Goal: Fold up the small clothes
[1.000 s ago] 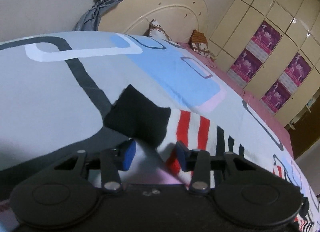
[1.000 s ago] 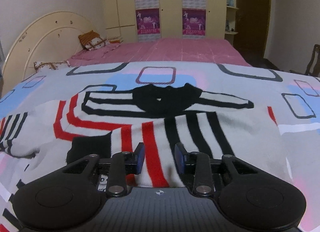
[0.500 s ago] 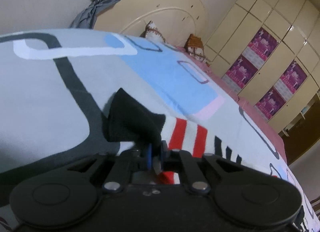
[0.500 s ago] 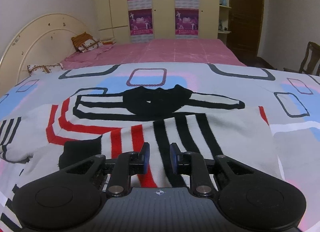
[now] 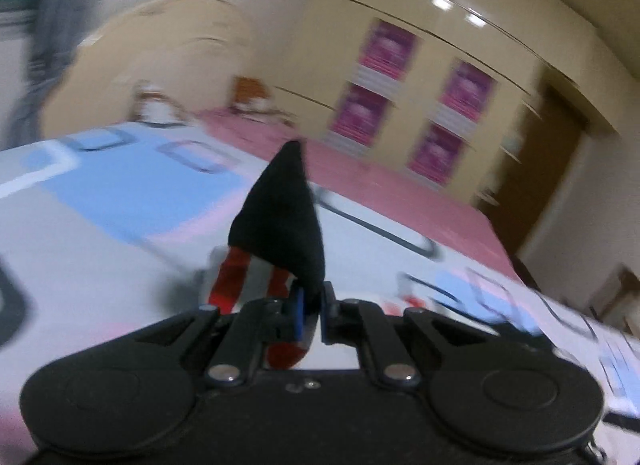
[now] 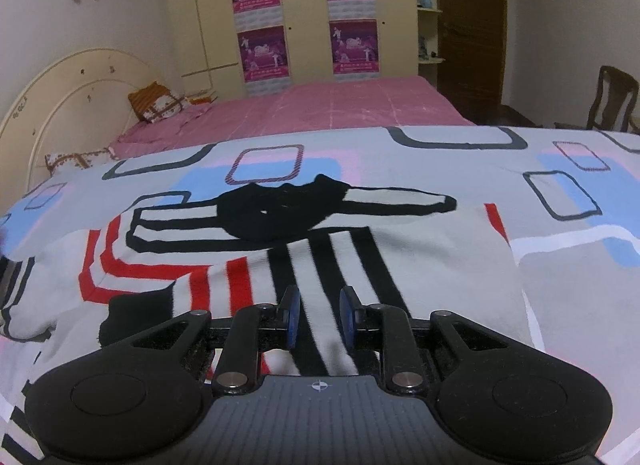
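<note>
Two claws: my left gripper (image 5: 311, 307) pinches the sweater's black cuff (image 5: 284, 217), lifted into a cone; my right gripper (image 6: 318, 319) clamps a striped knit fold of the sweater (image 6: 304, 249) lying on the bedspread (image 6: 560, 265).

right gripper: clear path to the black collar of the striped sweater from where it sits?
Probably yes. The right gripper sits over the sweater's folded striped sleeve, and the black collar lies straight ahead, uncovered, with only flat sweater between. Its jaws look closed on the fabric, so it must release first.
</note>
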Demonstrator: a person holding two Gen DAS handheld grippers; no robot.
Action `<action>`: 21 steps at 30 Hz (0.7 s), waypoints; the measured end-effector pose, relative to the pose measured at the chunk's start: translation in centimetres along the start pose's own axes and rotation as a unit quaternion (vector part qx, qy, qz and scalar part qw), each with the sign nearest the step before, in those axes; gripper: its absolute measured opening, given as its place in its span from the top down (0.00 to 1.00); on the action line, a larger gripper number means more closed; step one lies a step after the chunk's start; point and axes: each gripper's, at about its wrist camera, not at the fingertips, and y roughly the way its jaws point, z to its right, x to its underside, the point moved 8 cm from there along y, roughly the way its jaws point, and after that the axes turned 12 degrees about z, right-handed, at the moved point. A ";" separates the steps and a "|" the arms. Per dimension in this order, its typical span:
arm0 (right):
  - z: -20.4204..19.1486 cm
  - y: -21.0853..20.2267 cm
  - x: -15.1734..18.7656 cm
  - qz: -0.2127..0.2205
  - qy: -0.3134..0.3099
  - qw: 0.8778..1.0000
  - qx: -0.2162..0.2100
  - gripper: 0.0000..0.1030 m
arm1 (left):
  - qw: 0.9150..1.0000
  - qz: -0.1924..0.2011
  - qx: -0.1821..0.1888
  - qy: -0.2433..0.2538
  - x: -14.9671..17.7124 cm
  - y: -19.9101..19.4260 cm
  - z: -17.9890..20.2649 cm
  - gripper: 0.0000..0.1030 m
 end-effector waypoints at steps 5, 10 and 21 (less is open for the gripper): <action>1.6 -0.6 -0.1 0.002 0.017 1.000 0.000 0.79 | 0.994 -0.042 0.079 0.068 3.1 1.1 9.2 0.93; 3.1 -1.3 -0.3 0.006 0.031 1.000 -0.002 0.78 | 0.976 -0.093 0.138 0.138 7.3 1.9 17.5 0.93; 6.6 -3.1 -0.5 0.004 0.064 0.998 -0.004 0.35 | 0.935 -0.181 0.194 0.237 17.3 2.9 26.0 0.73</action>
